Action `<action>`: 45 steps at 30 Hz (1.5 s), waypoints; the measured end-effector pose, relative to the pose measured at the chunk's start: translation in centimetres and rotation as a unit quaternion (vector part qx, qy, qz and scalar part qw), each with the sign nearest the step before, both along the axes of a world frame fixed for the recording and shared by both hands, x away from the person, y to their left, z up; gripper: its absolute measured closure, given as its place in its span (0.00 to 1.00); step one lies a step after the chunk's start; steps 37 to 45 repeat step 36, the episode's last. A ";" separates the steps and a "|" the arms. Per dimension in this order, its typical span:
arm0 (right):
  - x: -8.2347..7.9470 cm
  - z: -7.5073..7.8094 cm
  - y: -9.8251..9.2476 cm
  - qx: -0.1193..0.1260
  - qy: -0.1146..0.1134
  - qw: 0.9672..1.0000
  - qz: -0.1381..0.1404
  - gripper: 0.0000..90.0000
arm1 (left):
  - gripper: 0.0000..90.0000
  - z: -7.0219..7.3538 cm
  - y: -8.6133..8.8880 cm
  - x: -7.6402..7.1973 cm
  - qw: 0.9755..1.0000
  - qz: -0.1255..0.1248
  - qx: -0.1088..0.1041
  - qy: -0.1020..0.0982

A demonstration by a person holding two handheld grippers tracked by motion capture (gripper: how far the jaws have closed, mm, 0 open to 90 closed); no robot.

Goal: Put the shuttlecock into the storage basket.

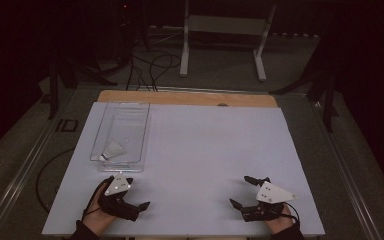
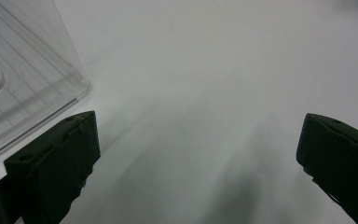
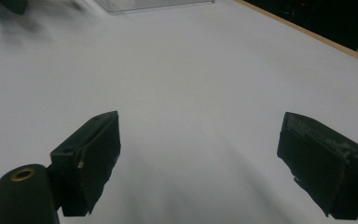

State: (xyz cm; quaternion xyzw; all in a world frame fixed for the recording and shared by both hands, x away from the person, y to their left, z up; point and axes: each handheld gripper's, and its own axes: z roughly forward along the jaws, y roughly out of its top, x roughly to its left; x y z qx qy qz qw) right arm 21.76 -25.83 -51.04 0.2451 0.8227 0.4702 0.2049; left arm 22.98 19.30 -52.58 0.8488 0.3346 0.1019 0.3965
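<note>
- The left gripper (image 1: 130, 192) sits low at the near edge of the table, held in a hand (image 1: 96, 207). Its two black jaws stand wide apart and hold nothing.
- In the left gripper view, the left gripper (image 2: 198, 154) has bare white table between its jaws.
- The right gripper (image 1: 242, 191) is well off to the side of the left one, also at the near edge. Its jaws are wide apart too, with nothing in them.
- In the right gripper view, the right gripper (image 3: 198, 154) also looks across bare white table.
- The shuttlecock (image 1: 111, 150) lies just past the left gripper, a little farther up the table. It is near the gripper but not touching it. It is white, lies on its side, and its round nose points toward the near left.
- The shuttlecock is inside the clear tray (image 1: 142, 142), in the end of the tray nearest the left gripper. The rest of the tray looks bare.
- In the left gripper view the clear tray (image 2: 32, 88) has its corner just beside the left jaw.
- From the right gripper, the tray is far away, across the table.
- The table (image 1: 215, 145) has a white top. A strip of wood (image 1: 190, 98) shows at its far edge.
- Past the table the room is dark. A white frame (image 1: 225, 30) stands on the floor back there, and black cables (image 1: 150, 65) lie on the floor near it.
</note>
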 end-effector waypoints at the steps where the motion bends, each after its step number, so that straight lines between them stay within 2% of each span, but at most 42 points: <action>1: 0.0 0.0 0.0 -0.001 0.000 1.000 0.000 0.14 | 0.00 -0.1 0.0 0.0 1.000 -0.001 -0.001 0.001; 4: 0.0 0.0 0.0 -0.002 -0.001 1.000 0.000 0.14 | 0.00 -0.2 -0.1 0.0 1.000 0.003 -0.005 0.000; 9: 0.0 0.0 -0.1 -0.001 0.000 1.000 -0.001 0.14 | 0.00 -0.1 -0.1 -0.1 1.000 0.017 0.005 -0.012; 16: 0.1 0.0 -0.2 -0.001 -0.001 1.000 -0.004 0.14 | 0.00 -0.4 -0.1 -0.1 1.000 0.015 -0.004 -0.010; 25: 0.2 0.0 -0.3 -0.002 0.000 1.000 -0.007 0.14 | 0.00 -0.4 -0.1 -0.1 1.000 0.015 -0.002 -0.010; 28: 0.2 0.0 -0.3 -0.002 -0.001 1.000 -0.008 0.14 | 0.00 -0.4 0.0 -0.1 1.000 0.014 -0.010 -0.008; 45: 0.2 -0.1 -0.3 -0.002 0.001 1.000 -0.010 0.14 | 0.00 -0.4 -0.1 -0.1 1.000 0.012 -0.012 -0.007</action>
